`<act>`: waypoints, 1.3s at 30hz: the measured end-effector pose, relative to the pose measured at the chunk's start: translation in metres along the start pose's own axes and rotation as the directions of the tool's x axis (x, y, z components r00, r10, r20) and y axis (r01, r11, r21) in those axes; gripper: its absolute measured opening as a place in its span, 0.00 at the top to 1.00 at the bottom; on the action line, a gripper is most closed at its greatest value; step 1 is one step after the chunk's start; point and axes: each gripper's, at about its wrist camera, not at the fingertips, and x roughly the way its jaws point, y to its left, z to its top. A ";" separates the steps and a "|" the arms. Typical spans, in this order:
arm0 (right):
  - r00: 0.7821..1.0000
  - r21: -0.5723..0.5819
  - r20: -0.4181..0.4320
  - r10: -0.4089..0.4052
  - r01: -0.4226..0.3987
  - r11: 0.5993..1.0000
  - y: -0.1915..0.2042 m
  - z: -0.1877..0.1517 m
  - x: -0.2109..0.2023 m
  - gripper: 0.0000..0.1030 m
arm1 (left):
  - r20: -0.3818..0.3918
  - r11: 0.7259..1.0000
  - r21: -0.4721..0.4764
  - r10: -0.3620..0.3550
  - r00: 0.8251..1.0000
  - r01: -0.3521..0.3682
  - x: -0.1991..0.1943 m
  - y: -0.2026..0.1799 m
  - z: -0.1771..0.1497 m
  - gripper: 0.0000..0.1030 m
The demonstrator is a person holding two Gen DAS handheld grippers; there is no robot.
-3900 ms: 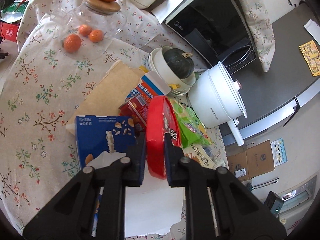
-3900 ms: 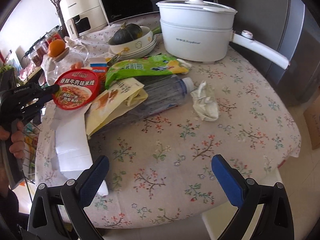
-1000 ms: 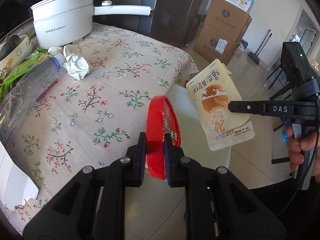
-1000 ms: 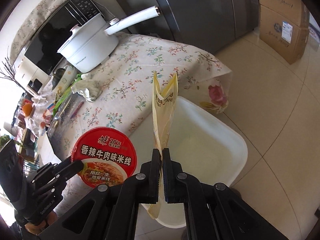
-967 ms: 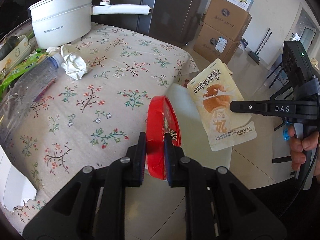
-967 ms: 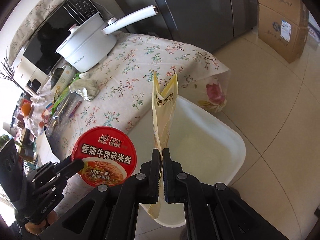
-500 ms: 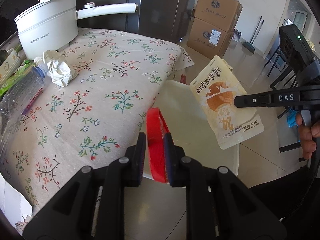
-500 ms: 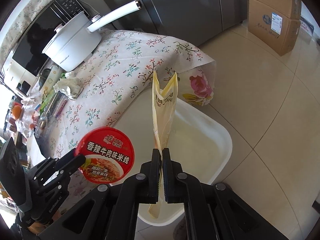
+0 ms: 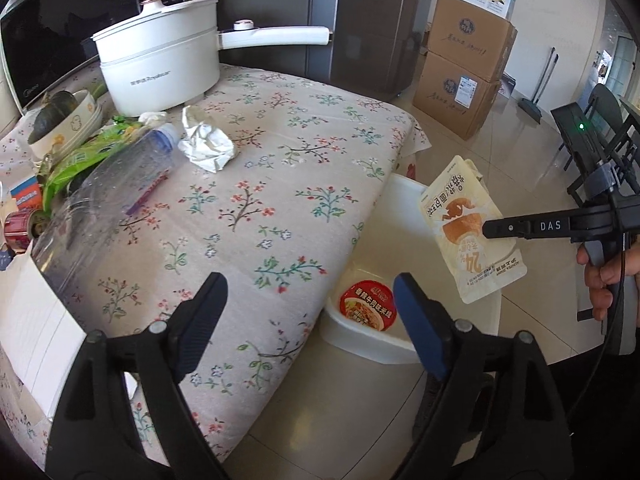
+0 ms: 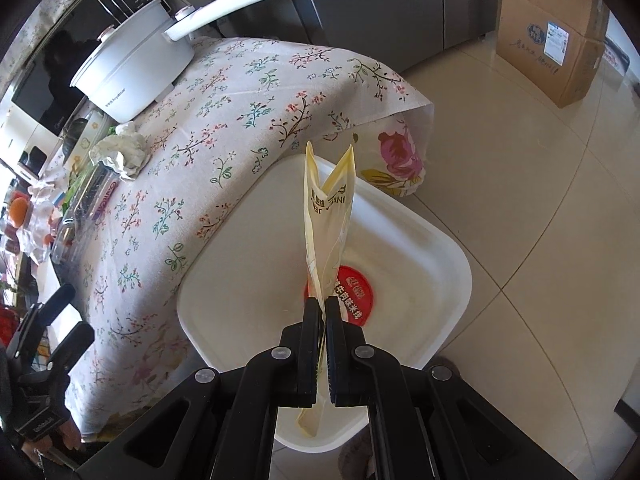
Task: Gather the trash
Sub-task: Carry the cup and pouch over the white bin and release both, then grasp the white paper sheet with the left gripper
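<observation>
The red noodle cup [image 9: 368, 305] lies inside the white bin [image 9: 400, 350] on the floor beside the table; it also shows in the right wrist view [image 10: 355, 294]. My left gripper [image 9: 307, 316] is open and empty above the table edge and the bin. My right gripper [image 10: 324, 306] is shut on a cream snack pouch [image 10: 329, 216] and holds it over the bin [image 10: 448, 240]; the pouch also shows in the left wrist view [image 9: 464, 232]. On the table lie a crumpled tissue [image 9: 206, 143], a clear plastic bottle [image 9: 116, 196] and a green wrapper [image 9: 76, 158].
A white pot [image 9: 160, 68] with a long handle stands at the back of the floral tablecloth [image 9: 280, 184]. Bowls with a squash [image 9: 60, 116], a red can [image 9: 18, 228] and white paper [image 9: 36, 320] sit at the left. Cardboard boxes [image 9: 464, 64] stand on the tiled floor.
My left gripper has opened and the red noodle cup has dropped into the white bin. The right gripper still holds the pouch over the bin.
</observation>
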 end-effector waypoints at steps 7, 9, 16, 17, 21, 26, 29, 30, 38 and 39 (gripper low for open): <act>0.999 0.009 -0.018 -0.028 0.029 1.000 0.000 0.002 0.010 0.92 | -0.006 0.998 -0.017 0.063 0.998 -0.063 -0.016 0.017 -0.011 0.13; 0.999 0.007 -0.002 -0.050 0.050 0.999 0.002 0.003 0.009 0.83 | -0.002 0.997 -0.025 0.072 0.997 -0.072 -0.021 0.022 -0.014 0.09; 0.998 -0.001 0.049 -0.029 0.029 1.000 0.017 0.006 -0.005 0.39 | 0.002 0.993 -0.063 0.096 0.995 -0.095 -0.033 0.040 -0.021 0.08; 0.998 -0.009 0.052 -0.028 0.028 1.000 0.022 0.006 -0.006 0.39 | 0.002 0.993 -0.070 0.099 0.995 -0.099 -0.035 0.043 -0.022 0.08; 0.998 -0.044 0.058 -0.003 0.006 0.999 0.041 0.007 -0.012 0.37 | -0.006 0.988 -0.102 0.113 0.994 -0.113 -0.042 0.059 -0.026 0.08; 0.997 -0.113 0.082 0.009 0.000 0.994 0.073 0.006 -0.020 0.28 | -0.035 0.972 -0.173 0.155 0.987 -0.159 -0.052 0.090 -0.035 0.08; 0.995 -0.166 0.095 0.016 0.000 0.986 0.094 0.005 -0.025 0.25 | -0.055 0.954 -0.234 0.178 0.982 -0.186 -0.058 0.115 -0.042 0.07; 0.995 -0.181 0.098 0.022 -0.003 0.983 0.101 0.004 -0.027 0.24 | -0.061 0.947 -0.257 0.184 0.981 -0.193 -0.061 0.124 -0.046 0.07; 0.994 -0.247 0.091 0.063 -0.038 0.968 0.145 0.002 -0.027 0.22 | -0.073 0.887 -0.425 0.165 0.984 -0.180 -0.081 0.190 -0.072 0.08; 0.994 -0.253 0.090 0.063 -0.039 0.967 0.149 0.002 -0.025 0.22 | -0.074 0.876 -0.449 0.157 0.985 -0.174 -0.083 0.198 -0.076 0.08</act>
